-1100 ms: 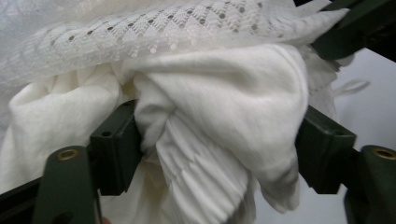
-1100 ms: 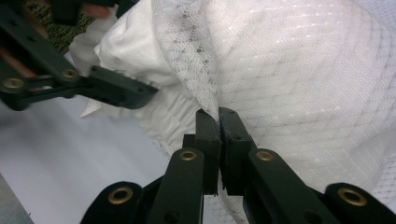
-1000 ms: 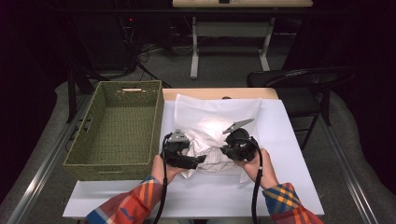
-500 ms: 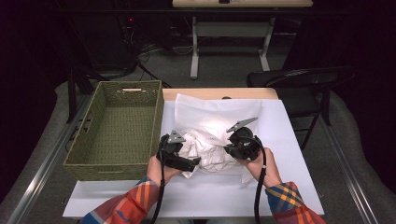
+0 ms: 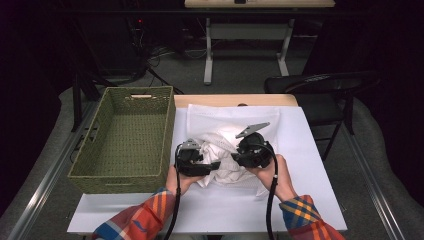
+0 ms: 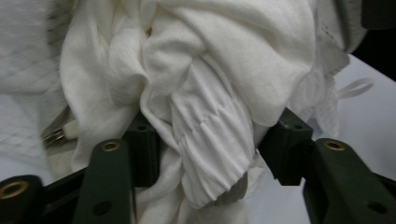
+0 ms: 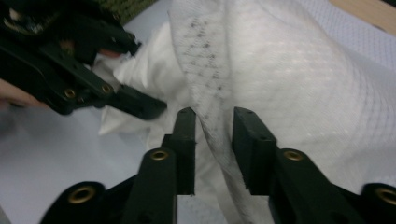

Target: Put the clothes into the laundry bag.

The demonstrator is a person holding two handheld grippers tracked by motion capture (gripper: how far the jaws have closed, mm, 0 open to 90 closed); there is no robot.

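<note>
A crumpled white garment (image 5: pixel 222 145) lies half inside a white mesh bag (image 5: pixel 235 117) on the white table cover. My left gripper (image 5: pixel 215 162) reaches into the bundle from the left. Its jaws have just been closing, and they now pinch a ribbed cuff of the garment (image 6: pixel 210 140) around the left gripper (image 6: pixel 215 140). My right gripper (image 5: pixel 236 154) comes in from the right. Its jaws have just been opening, and a fold of the mesh bag (image 7: pixel 210 93) hangs loose between them at the right gripper (image 7: pixel 215 121). The left gripper (image 7: pixel 70 70) also shows there at the upper left.
A green woven basket (image 5: pixel 120 176) stands at the left, against the cover's edge. Bare white table cover (image 5: pixel 310 150) stretches to the right and front of the bundle. A dark chair (image 5: pixel 320 85) sits behind the table's far right corner.
The left gripper has sunk a little into the bundle and closed on the garment. The right gripper's jaws have parted off the mesh; that hand stayed put.
</note>
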